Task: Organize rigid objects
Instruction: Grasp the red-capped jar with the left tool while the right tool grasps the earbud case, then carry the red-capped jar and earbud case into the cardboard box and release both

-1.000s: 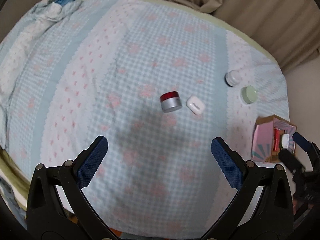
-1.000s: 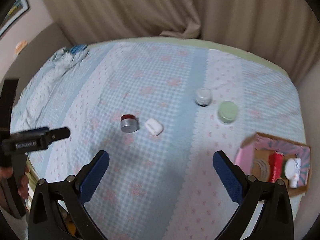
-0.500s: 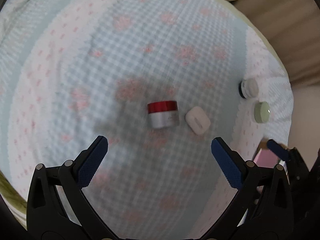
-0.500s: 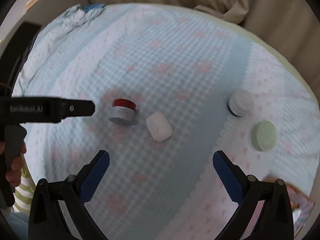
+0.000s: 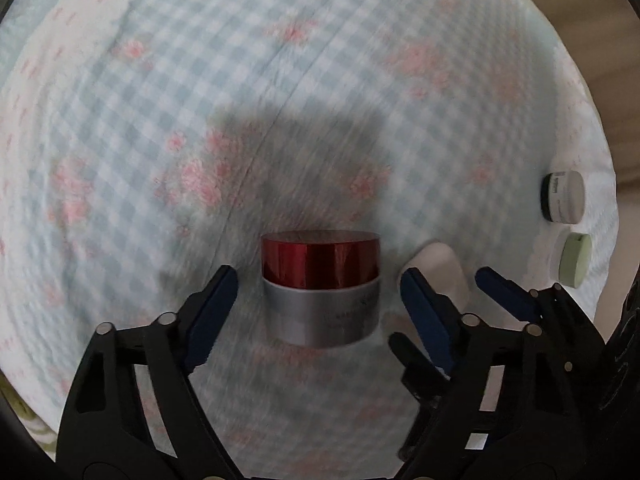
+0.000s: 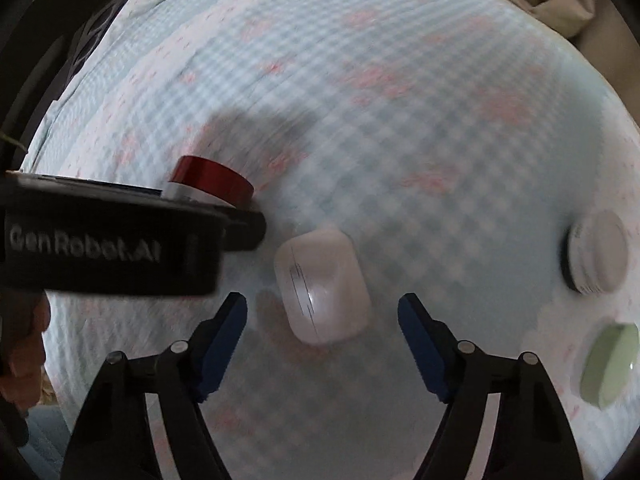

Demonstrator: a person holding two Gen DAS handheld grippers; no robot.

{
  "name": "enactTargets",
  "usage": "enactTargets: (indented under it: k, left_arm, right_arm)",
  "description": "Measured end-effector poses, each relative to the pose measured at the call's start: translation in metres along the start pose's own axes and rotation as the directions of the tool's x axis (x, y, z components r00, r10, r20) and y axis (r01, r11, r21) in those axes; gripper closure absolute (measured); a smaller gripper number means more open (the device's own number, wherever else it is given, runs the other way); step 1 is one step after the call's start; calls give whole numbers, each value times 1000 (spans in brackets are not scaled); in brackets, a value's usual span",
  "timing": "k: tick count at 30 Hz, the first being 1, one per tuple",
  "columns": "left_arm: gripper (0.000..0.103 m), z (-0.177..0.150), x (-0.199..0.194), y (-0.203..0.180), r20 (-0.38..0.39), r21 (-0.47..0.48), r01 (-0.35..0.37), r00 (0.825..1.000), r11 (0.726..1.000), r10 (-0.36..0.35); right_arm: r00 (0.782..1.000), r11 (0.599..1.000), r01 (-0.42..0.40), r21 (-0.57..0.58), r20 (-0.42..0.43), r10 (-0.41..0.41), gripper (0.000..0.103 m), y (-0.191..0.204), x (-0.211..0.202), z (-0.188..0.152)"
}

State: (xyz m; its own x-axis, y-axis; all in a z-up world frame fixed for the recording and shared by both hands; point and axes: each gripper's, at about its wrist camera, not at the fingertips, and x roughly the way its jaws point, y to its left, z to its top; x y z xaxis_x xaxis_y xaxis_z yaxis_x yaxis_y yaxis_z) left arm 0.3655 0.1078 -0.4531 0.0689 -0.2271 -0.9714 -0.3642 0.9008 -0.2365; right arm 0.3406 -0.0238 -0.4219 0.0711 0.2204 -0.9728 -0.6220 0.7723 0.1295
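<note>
Red-lidded jar (image 5: 320, 286): silver body, glossy red cap, set upright on the checked bedspread (image 5: 304, 92). It is framed between the two blue pads of the left gripper (image 5: 320, 308), whose jaws are spread wider than the jar; a gap is seen on each side, so no contact is made. In the right wrist view only the red cap and a strip of the jar (image 6: 212, 184) are seen, the rest being hidden behind the black body of the left gripper (image 6: 240, 224), which is marked with pale lettering.

White case (image 6: 320, 286): rounded, smooth, laid flat on the cloth just beside the jar on its right. It is bracketed by the right gripper (image 6: 322, 332), jaws held apart, pads clear of the case on both sides. From the left wrist view the case (image 5: 440, 266) is partly covered by a blue pad, and the right gripper (image 5: 504, 292) is seen close in at the lower right.

Farther right, near the scalloped edge of the bedspread (image 6: 400, 80), a white round jar (image 6: 596, 258) lying on its side and a pale green round lid (image 6: 610, 364) are noted, well apart from the case. Both are also seen at the right margin of the left view: white jar (image 5: 564, 196), green lid (image 5: 576, 258).

Motion blur is present over much of the cloth. Beige curtain fabric (image 6: 560, 4) is seen beyond the bed.
</note>
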Motion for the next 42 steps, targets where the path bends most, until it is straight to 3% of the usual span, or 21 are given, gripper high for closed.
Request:
enactTargets:
  k: [3, 5, 6, 8, 18, 30, 42]
  left_arm:
    - [40, 0, 6, -1, -3, -1, -22, 1000, 1000, 22]
    - [45, -1, 8, -3, 5, 0, -20, 1000, 1000, 20]
    - [51, -3, 8, -3, 13, -10, -3, 1000, 1000, 3]
    - [52, 0, 5, 1, 16, -14, 7, 1000, 1000, -7]
    - [53, 0, 0, 9, 20, -18, 26, 999, 1000, -25]
    - [53, -20, -23, 38, 45, -17, 43, 998, 999, -42]
    - [53, -52, -90, 39, 138, 89, 61, 988, 994, -73]
  right_arm:
    - [1000, 1000, 13, -14, -9, -13, 36, 3, 9, 4]
    - [999, 999, 45, -22, 1, -45, 51, 5, 10, 6]
    - [998, 997, 67, -31, 2, -67, 54, 6, 11, 7]
    - [996, 995, 86, -42, 4, -86, 62, 8, 10, 10]
    - [995, 995, 99, -11, -4, -99, 62, 14, 9, 11]
    - [999, 982, 50, 181, 10, -53, 62, 4, -9, -7]
    - [992, 932, 16, 362, 111, -60, 62, 10, -83, -36]
